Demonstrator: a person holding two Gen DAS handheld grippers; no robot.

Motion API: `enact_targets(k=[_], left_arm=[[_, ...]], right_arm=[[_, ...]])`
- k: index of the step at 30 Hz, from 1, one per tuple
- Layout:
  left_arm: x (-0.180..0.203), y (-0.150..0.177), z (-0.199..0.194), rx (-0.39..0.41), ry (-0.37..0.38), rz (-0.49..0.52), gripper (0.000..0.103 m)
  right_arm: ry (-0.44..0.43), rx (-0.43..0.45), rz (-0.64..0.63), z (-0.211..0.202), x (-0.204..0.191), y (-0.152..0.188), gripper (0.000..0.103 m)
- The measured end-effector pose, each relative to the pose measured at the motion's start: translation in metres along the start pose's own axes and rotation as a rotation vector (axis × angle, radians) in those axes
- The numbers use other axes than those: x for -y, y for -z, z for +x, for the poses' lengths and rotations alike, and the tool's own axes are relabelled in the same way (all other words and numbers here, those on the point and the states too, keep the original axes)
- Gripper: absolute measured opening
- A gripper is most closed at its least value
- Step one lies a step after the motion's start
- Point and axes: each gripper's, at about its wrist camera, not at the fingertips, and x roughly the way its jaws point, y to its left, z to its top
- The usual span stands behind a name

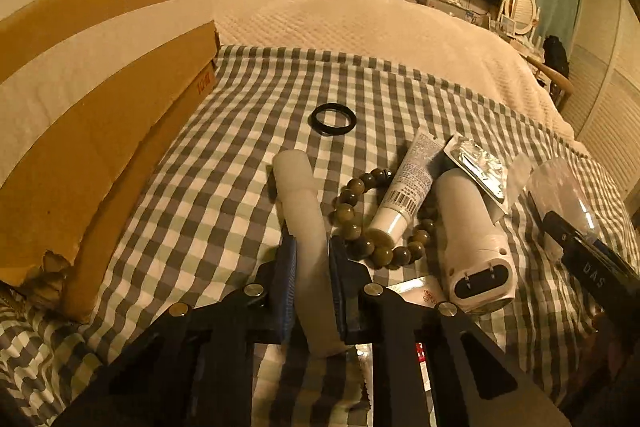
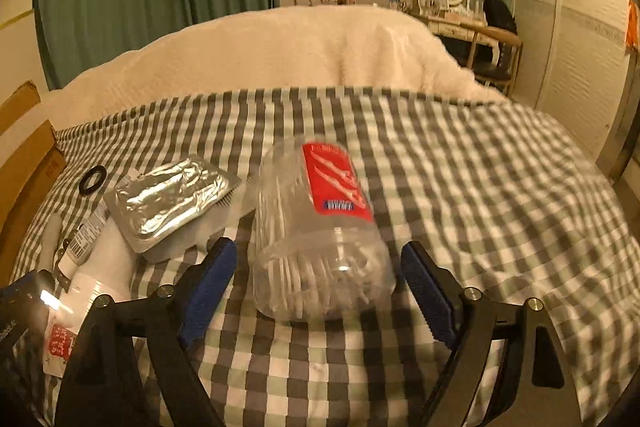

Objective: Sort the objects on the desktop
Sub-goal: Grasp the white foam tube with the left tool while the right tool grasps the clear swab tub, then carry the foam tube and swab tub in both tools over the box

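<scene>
In the left wrist view my left gripper (image 1: pixel 314 255) is shut on a white plastic stick (image 1: pixel 298 187) that lies lengthwise on the checked cloth (image 1: pixel 224 187), both blue pads pressed to its sides. In the right wrist view a clear jar (image 2: pixel 320 239) with a red label, holding cotton swabs, lies on its side. My right gripper (image 2: pixel 318 249) is open around the jar's near end, a small gap showing at each pad. The same jar (image 1: pixel 560 183) shows at the right edge of the left wrist view.
Right of the stick lie a bead bracelet (image 1: pixel 360 227), a barcoded white tube (image 1: pixel 404 187), a white handheld device (image 1: pixel 472 239) and a foil packet (image 1: pixel 480 167). A black ring (image 1: pixel 332 119) lies farther back. An open cardboard box (image 1: pixel 100 107) stands at the left. A cream blanket (image 2: pixel 300 47) lies beyond.
</scene>
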Motion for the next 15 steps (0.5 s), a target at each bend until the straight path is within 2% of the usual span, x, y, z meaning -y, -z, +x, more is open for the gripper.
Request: enact_targets(k=[4, 8, 12, 15], left_arm=[[-0.006, -0.002, -0.006, -0.003, 0.022, -0.037, 0.013], [-0.007, -0.003, -0.017, 0.001, 0.028, -0.029, 0.012], [-0.010, -0.001, -0.030, -0.009, 0.047, -0.043, 0.011], [-0.018, 0.000, -0.045, -0.008, 0.067, -0.067, 0.011]], right_arm=[[-0.031, -0.011, 0.039, 0.004, 0.006, 0.003, 0.065], [-0.033, 0.002, 0.052, 0.000, 0.007, 0.003, 0.065], [-0.031, 0.013, 0.057, -0.012, 0.009, 0.000, 0.065], [-0.039, 0.012, 0.036, -0.042, 0.003, -0.003, 0.064]])
